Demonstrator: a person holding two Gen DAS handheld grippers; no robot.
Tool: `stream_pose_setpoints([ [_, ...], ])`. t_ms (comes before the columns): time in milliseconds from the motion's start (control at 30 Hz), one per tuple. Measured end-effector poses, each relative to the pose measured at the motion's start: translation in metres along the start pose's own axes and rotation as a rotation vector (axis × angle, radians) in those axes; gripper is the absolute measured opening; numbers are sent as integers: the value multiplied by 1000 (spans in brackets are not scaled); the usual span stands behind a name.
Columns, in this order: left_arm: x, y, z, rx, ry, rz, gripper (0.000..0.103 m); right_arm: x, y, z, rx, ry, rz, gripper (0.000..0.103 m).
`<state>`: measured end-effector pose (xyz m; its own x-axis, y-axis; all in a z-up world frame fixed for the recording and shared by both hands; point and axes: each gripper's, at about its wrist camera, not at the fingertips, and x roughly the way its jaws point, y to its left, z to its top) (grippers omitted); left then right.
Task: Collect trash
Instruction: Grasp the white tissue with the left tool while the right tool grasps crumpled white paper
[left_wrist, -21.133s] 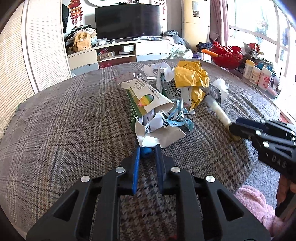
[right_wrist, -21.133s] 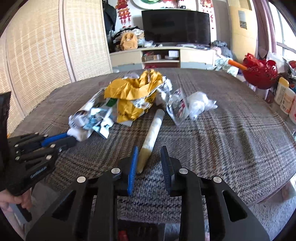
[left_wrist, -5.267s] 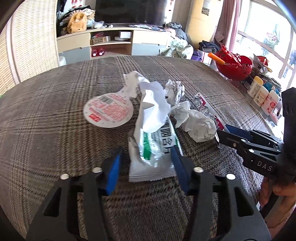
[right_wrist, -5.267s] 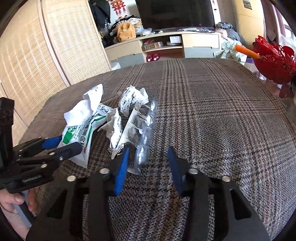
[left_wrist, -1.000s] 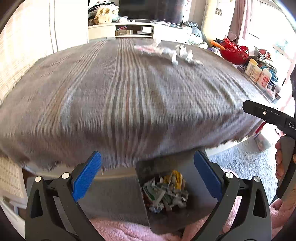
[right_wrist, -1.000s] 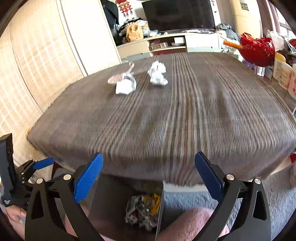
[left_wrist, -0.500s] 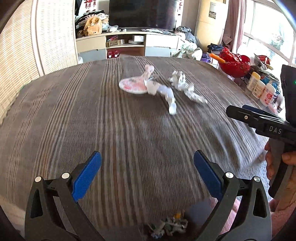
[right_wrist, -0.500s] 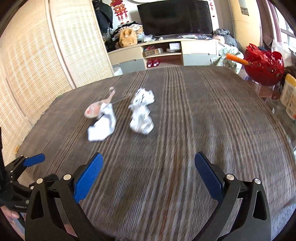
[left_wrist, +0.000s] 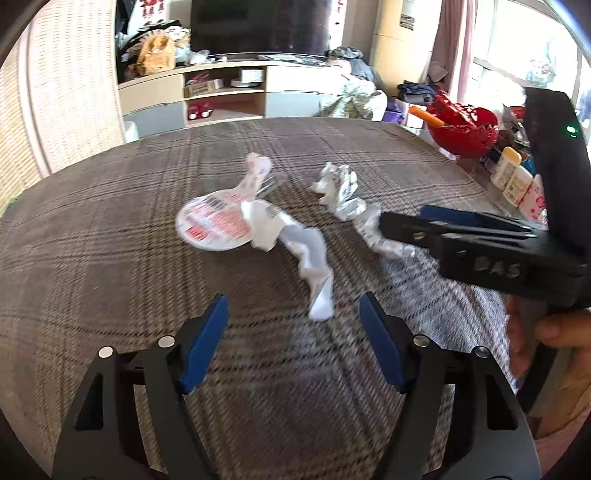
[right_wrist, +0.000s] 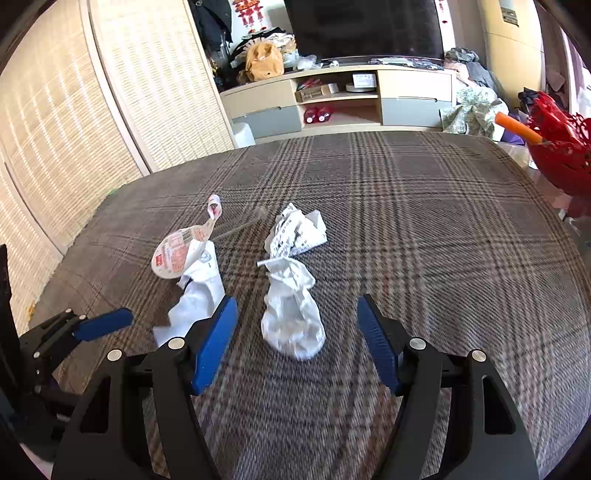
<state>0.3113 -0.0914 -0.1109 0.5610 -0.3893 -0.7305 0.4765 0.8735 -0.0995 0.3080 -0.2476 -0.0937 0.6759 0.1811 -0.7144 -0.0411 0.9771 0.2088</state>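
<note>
Left wrist view
- Your left tool (left_wrist: 291, 334): spread, nothing between the pads; its jaws have just been closing in. It hovers over the plaid counter (left_wrist: 110, 258).
- White wrapper (left_wrist: 310, 258): twisted strip lying just ahead of your left tool, its far end touching the round printed lid (left_wrist: 212, 223).
- Handling: looks featherlight, soft, crushable. Pinch the near bunched end; the flat lid looks harder to take hold of.
- Right tool (left_wrist: 402, 221): reaching in from the right beside the crumpled paper (left_wrist: 364, 218).

Right wrist view
- Your right tool (right_wrist: 295, 332): spread, jaws just been narrowing; the crumpled paper wad (right_wrist: 293, 314) sits between the pads, not pinched.
- Handling: light, springy, not fragile. Close across its fat lower body.
- Printed scrap (right_wrist: 299, 230): just beyond the wad, touching it.
</note>
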Motion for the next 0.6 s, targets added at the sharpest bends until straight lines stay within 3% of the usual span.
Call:
stream_pose_setpoints([
  [67, 8, -2, 4, 11, 9, -14, 56, 9, -1, 2, 10, 19, 6, 61],
  [233, 28, -2, 9, 23, 54, -40, 27, 28, 4, 0, -8, 70, -11, 56],
  [300, 30, -1, 9, 28, 60, -37, 16, 27, 8, 1, -25, 62, -15, 46],
  [333, 30, 0, 8, 31, 57, -31, 8, 29, 9, 1, -31, 73, -27, 34],
  [433, 28, 1, 5, 36, 55, -33, 5, 30, 15, 0, -59, 74, -50, 23],
  [600, 15, 1, -5, 43, 50, -27, 3, 16, 21, -12, -69, 65, -29, 17],
])
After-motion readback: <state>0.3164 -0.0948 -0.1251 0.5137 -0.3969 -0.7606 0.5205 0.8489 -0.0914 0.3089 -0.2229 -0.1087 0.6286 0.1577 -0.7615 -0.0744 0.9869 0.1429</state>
